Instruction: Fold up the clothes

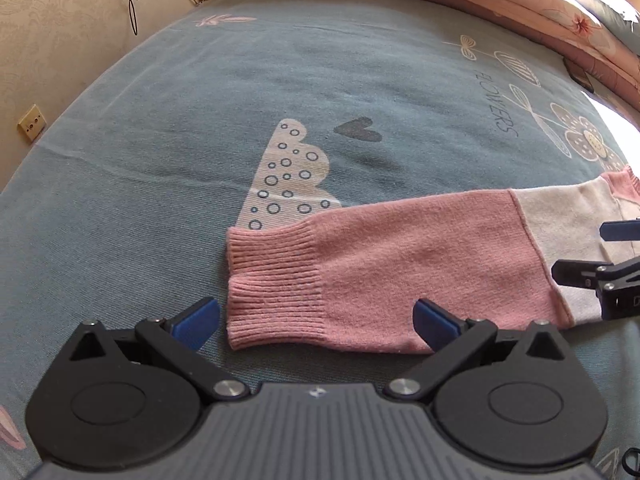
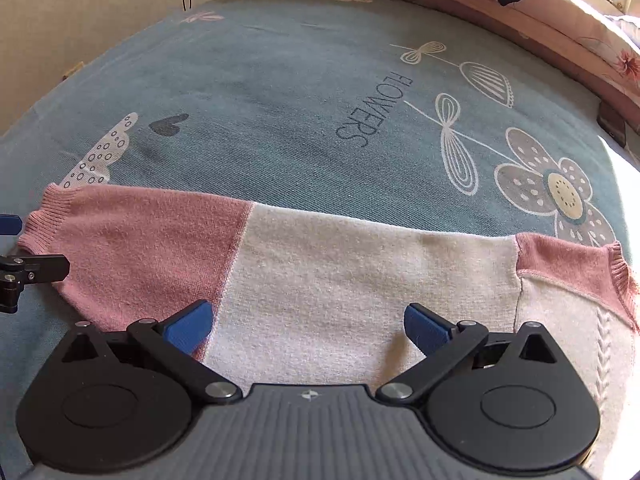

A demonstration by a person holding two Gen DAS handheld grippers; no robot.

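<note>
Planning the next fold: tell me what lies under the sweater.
The pink-and-cream sweater lies flat on the blue flower-print bedsheet. Its sleeve overlaps a printed dotted shape; anything else underneath is hidden.

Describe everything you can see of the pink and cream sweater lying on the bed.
The sweater is a soft knit: a cream body with pink sleeves, ribbed pink cuffs and a pink collar band. It lies flat on the blue-grey floral bedsheet, folded into a long strip with two cuffs stacked at its left end. A cable pattern shows near the collar. Both the left gripper and the right gripper hover over it, jaws open, holding nothing.
</note>
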